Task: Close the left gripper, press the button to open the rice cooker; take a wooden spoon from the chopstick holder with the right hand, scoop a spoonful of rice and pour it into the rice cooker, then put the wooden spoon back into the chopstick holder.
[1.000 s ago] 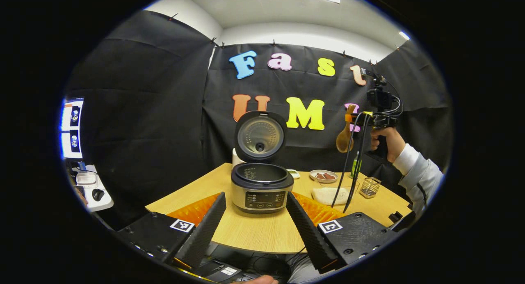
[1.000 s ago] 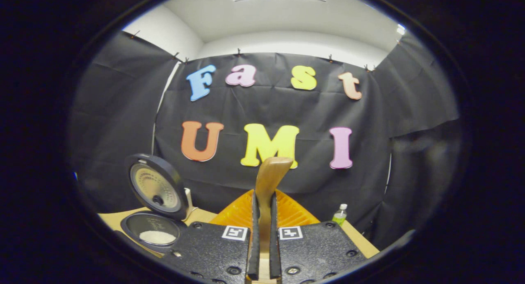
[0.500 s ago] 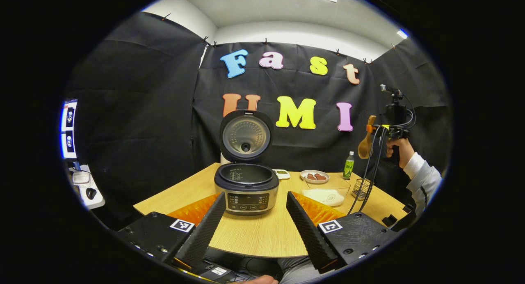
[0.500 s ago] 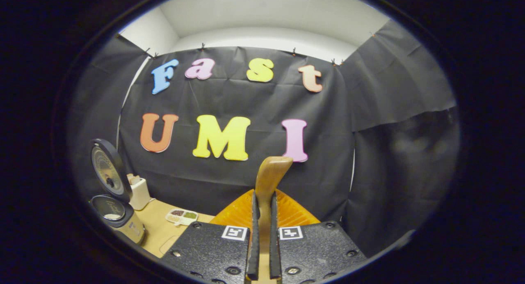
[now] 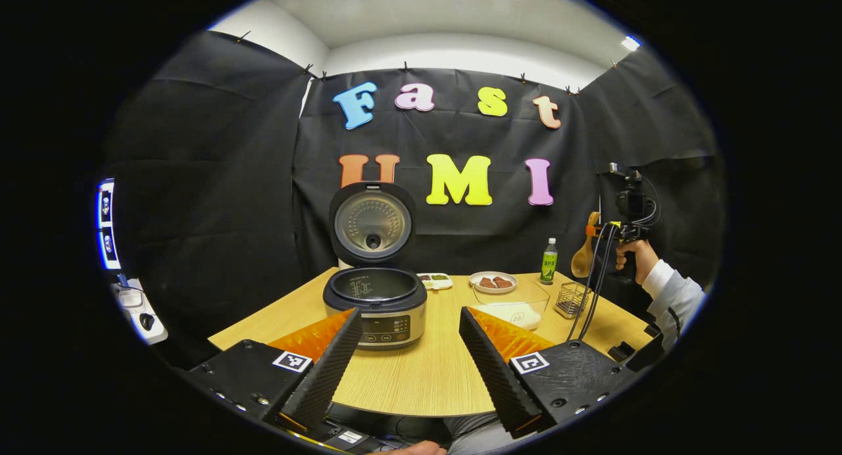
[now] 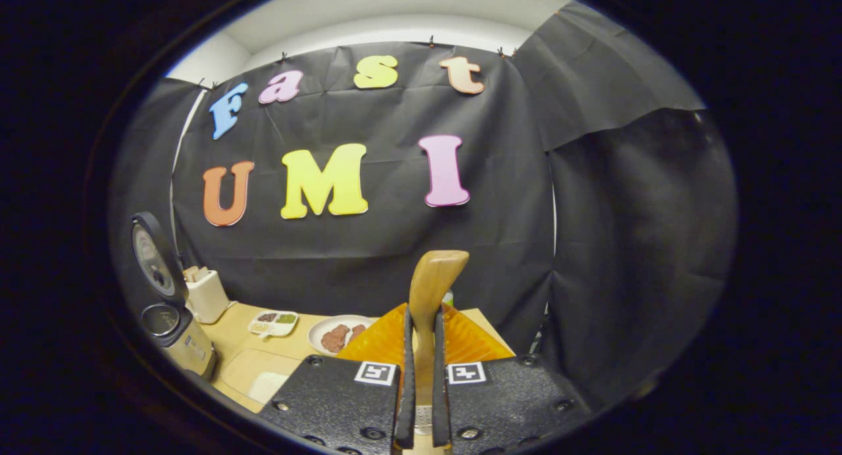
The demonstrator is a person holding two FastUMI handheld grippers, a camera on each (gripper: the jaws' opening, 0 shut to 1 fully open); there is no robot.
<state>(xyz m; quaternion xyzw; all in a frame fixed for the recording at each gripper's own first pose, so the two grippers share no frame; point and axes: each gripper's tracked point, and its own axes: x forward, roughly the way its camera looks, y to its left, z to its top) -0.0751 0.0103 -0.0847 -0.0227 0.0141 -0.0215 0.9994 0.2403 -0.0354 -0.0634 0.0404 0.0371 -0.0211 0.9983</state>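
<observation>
Right tool [image 6: 421, 402]: we see it clamped on the wooden spoon [image 6: 431, 290], bowl hanging above the chopstick holder [image 5: 569, 300].
Left tool [image 5: 409, 356]: fingers spread, holding nothing, just short of the rice cooker [image 5: 375, 304].
Rice cooker: lid up, on the counter [image 5: 421, 376]; chopstick holder well right of it.

In your left gripper view, the rice cooker [image 5: 375, 304] sits left of centre on the table [image 5: 421, 376], lid up. Right of it come the divided tray [image 5: 435, 281], the plate [image 5: 493, 282], the bowl [image 5: 511, 304] in front of the plate, then the chopstick holder [image 5: 570, 300], with the bottle [image 5: 548, 262] behind. The spoon [image 5: 582, 256] hangs above the holder at the right edge.
</observation>
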